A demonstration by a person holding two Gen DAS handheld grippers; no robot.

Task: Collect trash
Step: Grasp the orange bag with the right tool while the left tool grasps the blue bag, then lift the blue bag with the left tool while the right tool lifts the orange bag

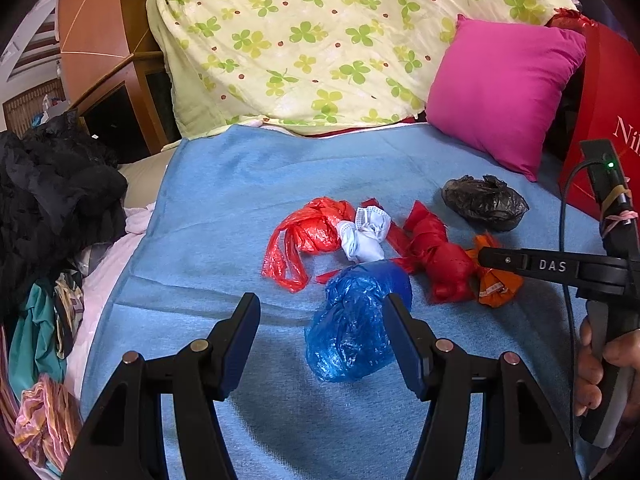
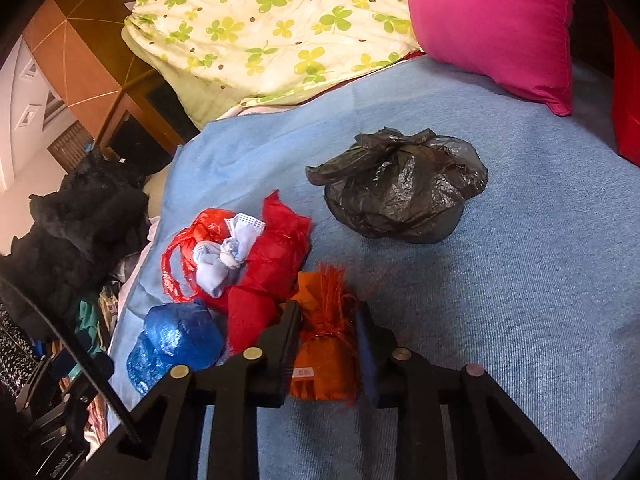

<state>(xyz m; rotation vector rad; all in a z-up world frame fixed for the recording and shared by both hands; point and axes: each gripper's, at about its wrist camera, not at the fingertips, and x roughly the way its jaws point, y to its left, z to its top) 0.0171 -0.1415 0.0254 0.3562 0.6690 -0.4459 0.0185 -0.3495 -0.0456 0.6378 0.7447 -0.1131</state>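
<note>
Blue blanket (image 2: 500,280) — right gripper (image 2: 328,340) clamped on orange bundle (image 2: 324,360), left gripper (image 1: 322,320) apart.

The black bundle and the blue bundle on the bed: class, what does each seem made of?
Black bundle: thin plastic film, seemingly; glossy, crinkled, slightly see-through at the edges.
Blue bundle: also plastic film, probably; translucent, shiny, finely wrinkled.

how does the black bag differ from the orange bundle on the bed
The black bag is thin crumpled plastic, looks larger and lies alone, ungripped; the orange bundle looks like fabric tied with red string, bears a small label and sits clamped in the right gripper beside the red bundle. Both rest on the blue blanket.
</note>
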